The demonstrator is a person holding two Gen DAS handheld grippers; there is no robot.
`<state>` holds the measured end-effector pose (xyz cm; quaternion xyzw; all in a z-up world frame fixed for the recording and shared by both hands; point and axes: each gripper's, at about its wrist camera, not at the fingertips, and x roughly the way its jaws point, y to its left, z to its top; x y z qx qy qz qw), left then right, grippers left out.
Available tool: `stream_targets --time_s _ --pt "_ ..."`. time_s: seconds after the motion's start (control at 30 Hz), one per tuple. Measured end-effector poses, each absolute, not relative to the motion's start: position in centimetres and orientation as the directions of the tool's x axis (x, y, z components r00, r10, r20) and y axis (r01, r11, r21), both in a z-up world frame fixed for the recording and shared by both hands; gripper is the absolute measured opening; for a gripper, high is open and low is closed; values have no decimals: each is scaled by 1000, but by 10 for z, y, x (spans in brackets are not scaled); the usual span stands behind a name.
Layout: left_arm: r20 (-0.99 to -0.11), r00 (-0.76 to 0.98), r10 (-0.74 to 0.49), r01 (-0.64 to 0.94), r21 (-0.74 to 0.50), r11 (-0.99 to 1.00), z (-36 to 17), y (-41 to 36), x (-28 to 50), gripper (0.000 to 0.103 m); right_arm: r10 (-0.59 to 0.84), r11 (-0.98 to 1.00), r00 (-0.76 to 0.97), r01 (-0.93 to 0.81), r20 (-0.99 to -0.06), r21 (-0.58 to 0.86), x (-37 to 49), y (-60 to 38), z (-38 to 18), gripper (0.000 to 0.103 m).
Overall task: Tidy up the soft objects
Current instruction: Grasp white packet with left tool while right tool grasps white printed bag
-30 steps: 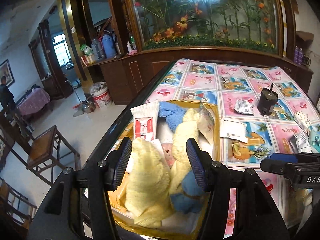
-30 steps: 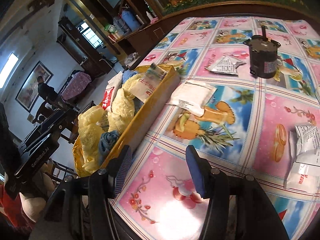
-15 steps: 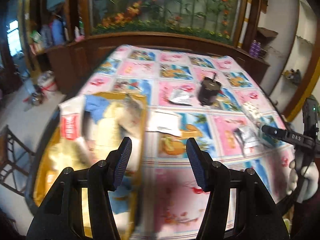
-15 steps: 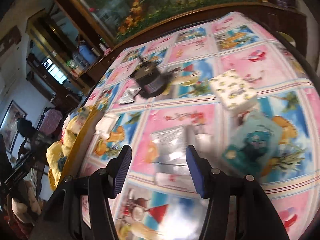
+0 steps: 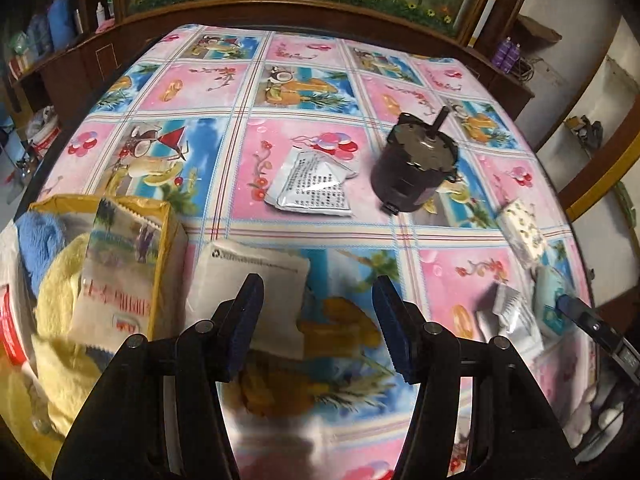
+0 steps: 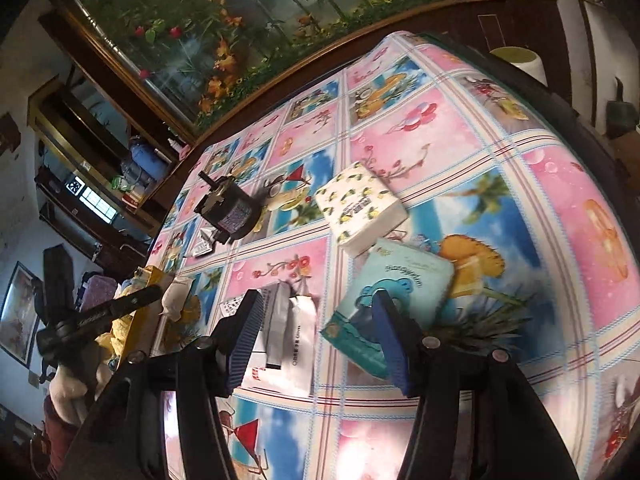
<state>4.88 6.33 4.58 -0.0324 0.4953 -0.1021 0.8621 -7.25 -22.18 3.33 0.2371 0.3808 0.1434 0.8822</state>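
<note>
The table (image 5: 240, 152) wears a glossy cloth of pink and blue cartoon squares and fills the space ahead of both grippers. To the left of the left gripper (image 5: 318, 320) sits the yellow box (image 5: 160, 216), packed with soft goods: a pale yellow plush towel (image 5: 60, 312), a blue fluffy cloth (image 5: 38, 236), and a flat printed packet (image 5: 120, 272) leaning on the box's near wall, its red characters too blurred to read. Just ahead of that gripper, partly behind its left finger, lies a white pillow pouch (image 5: 256, 280) with a recycling mark and a line of small unreadable print. Its jaws stand apart with nothing between them. Farther ahead lie a silver sachet (image 5: 314, 184) covered in fine text and, to its right, a dark cylindrical motor (image 5: 416, 168) with a shaft on top. The right gripper (image 6: 316, 336) also stands apart and empty, hovering above a teal tissue pack (image 6: 404, 292) with a blue bear and cursive lettering that cannot be made out. Beyond it rests a white tissue pack (image 6: 360, 208) dotted with lemons; to the left under the left finger lie white and silver sachets (image 6: 292, 328) with small illegible print. The right gripper's arm reads "GenRobot.AI" faintly in the left view's counterpart.
</note>
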Motion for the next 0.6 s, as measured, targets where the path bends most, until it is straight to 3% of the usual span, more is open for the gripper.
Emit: stream_targets --time_s 0.23,0.3,0.43,0.5,0.6 --pt "-868 497 -13 80 31 996 21 60 75 57 465 841 658 -120 -592 528 -68 -208 26 57" --pt "-869 495 15 78 62 995 15 58 76 66 472 835 656 -119 -588 537 -67 -209 24 57" --pt "-896 439 -68 160 4 987 12 47 70 84 478 828 657 -117 -583 548 -67 -211 22 57" --pt "-904 411 -118 227 -24 974 13 34 60 84 477 830 657 -118 -584 544 -66 -210 22 57" --pt "-900 325 -291 319 -185 930 26 25 43 84 476 832 657 -122 -584 541 -67 -210 22 57"
